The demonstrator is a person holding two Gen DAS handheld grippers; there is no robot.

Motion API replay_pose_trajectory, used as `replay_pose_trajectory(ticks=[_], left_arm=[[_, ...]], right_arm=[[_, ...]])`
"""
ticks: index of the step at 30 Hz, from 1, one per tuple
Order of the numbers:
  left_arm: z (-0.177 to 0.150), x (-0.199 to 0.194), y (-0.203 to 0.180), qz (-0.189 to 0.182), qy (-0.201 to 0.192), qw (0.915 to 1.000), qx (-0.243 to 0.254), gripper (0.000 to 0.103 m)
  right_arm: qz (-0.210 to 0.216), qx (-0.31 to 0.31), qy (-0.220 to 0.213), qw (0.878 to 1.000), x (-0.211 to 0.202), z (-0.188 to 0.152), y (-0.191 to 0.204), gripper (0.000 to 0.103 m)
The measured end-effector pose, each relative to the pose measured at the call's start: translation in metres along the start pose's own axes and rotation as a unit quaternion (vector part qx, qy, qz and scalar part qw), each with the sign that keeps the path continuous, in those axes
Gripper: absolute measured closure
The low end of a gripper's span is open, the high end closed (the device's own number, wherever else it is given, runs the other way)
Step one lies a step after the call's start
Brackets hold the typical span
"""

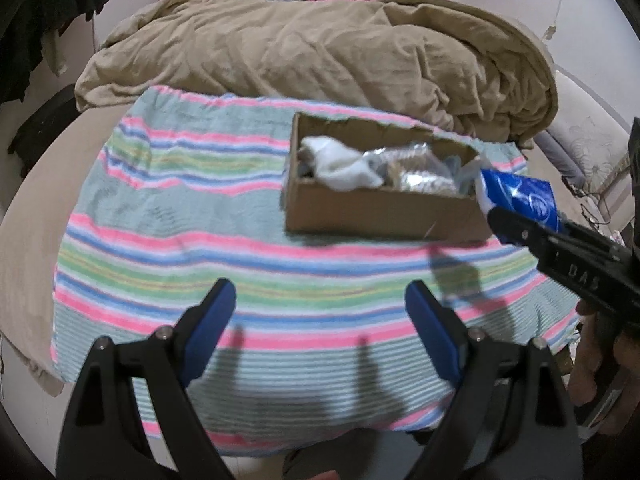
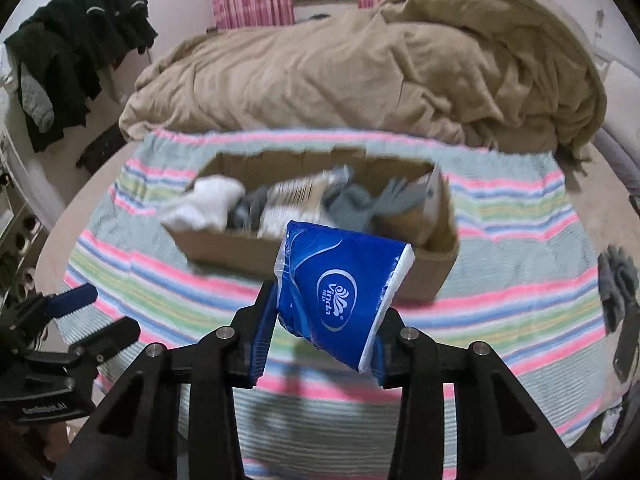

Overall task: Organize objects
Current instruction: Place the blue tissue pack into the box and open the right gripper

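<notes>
My right gripper is shut on a blue Vinda tissue pack and holds it above the striped towel, just in front of the cardboard box. In the left wrist view the pack hangs at the box's right end. The box holds a white sock, a clear plastic packet and grey gloves. My left gripper is open and empty, low over the towel's near part, well short of the box.
A striped towel covers the bed. A rumpled tan duvet lies behind the box. A grey glove lies at the towel's right edge. Dark clothes hang at the left.
</notes>
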State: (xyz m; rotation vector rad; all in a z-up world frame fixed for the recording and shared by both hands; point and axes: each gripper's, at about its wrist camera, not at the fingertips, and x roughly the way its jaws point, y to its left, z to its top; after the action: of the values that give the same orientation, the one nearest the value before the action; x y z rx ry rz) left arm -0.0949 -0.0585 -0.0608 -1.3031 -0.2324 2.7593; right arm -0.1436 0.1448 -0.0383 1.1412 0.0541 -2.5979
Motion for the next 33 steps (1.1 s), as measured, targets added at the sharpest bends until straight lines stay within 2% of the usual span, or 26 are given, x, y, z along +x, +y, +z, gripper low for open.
replay_pose_trajectory(ticks=[9,21,29,33], left_arm=[[0.039,0.007,-0.009,-0.001,-0.023,0.9996,0.016,0.015],[0.069,0.041,-0.012,0.0,-0.019,0.9995,0.025,0.015],[0.065,0.051,-0.014,0.005,-0.005,0.9997,0.025,0.015],[0.061,0.043,-0.014,0.009,-0.005,0.9997,0.022,0.015]], right_arm=[[-0.009,-0.013,-0.019,1.0,0.011,0.036,-0.006,0.061],[-0.017,-0.011,0.011,1.0,0.07,0.055,-0.021,0.058],[-0.013,-0.006,0.02,1.0,0.082,0.051,-0.026,0.045],[-0.007,-0.008,0.012,1.0,0.073,0.048,-0.021,0.031]])
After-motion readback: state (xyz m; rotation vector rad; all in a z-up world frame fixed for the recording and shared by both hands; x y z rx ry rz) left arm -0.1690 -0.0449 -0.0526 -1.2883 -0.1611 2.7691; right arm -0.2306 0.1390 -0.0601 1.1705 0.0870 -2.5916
